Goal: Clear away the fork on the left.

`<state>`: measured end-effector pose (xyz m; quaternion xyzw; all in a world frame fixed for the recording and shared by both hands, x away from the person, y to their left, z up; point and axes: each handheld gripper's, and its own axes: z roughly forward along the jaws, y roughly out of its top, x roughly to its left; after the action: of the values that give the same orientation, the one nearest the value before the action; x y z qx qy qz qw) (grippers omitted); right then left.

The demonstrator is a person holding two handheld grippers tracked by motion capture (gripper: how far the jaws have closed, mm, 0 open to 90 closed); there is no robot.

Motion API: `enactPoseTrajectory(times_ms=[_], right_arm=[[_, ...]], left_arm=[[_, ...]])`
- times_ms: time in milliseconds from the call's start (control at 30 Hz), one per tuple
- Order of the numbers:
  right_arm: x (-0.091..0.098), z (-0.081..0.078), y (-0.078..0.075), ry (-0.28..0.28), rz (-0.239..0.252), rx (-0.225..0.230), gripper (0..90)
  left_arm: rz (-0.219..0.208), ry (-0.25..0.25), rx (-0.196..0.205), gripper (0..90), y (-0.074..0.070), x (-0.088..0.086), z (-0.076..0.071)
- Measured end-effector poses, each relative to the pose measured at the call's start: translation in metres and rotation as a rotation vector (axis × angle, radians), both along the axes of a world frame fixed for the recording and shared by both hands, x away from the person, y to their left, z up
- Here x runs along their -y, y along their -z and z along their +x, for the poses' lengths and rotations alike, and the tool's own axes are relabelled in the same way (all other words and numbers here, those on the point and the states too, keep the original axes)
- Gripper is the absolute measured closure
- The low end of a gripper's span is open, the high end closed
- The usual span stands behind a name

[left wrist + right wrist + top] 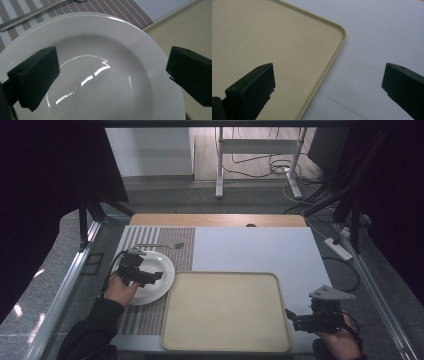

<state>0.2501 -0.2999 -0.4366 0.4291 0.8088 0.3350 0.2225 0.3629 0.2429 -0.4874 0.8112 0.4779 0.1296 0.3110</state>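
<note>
A white plate [161,264] rests on a striped placemat [150,237] at the left of the table. My left gripper [156,276] hovers low over the plate, open and holding nothing. In the left gripper view the plate [105,62] lies between and below the two spread jaws of the left gripper [112,77], its bowl bare. A metal fork [160,245] lies on the mat just beyond the plate, and the fork [32,13] appears again at the top left. My right gripper [291,318] is open at the near right corner of a beige tray [225,310], straddling the rim of the tray [274,37].
The pale tabletop [250,247] stretches behind and right of the tray. The tray's edge [190,27] lies close to the plate's right side. Metal frame rails run along both table sides, and cables and a power strip [338,248] lie on the floor at right.
</note>
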Motion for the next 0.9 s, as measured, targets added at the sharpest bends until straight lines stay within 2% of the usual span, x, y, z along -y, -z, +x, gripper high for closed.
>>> enactPoseTrajectory(times_ms=[133, 233, 267, 533, 633, 800, 900], right_arm=[[0.0, 0.0, 0.0, -0.001, -0.004, 0.0, 0.0], [0.0, 0.0, 0.0, 0.0, -0.001, -0.001, 0.0], [0.0, 0.0, 0.0, 0.0, -0.001, -0.001, 0.0], [0.0, 0.0, 0.0, -0.001, -0.004, -0.002, 0.0], [0.0, 0.0, 0.0, -0.001, -0.005, -0.002, 0.0], [0.0, 0.0, 0.0, -0.001, -0.006, -0.003, 0.0], [0.0, 0.0, 0.0, 0.0, -0.005, -0.004, 0.0]], left_arm=[[-0.007, 0.003, -0.007, 0.0, 0.001, 0.0, 0.008], [-0.026, 0.006, -0.013, 0.0, 0.002, -0.002, 0.015], [-0.033, 0.004, -0.015, 0.0, 0.003, -0.003, 0.021], [-0.017, 0.002, -0.027, 0.0, 0.007, -0.004, 0.041], [-0.039, 0.008, -0.025, 0.0, 0.007, -0.005, 0.049], [-0.039, 0.001, -0.031, 0.0, 0.008, -0.003, 0.059], [-0.012, -0.001, -0.043, 0.0, 0.011, -0.002, 0.069]])
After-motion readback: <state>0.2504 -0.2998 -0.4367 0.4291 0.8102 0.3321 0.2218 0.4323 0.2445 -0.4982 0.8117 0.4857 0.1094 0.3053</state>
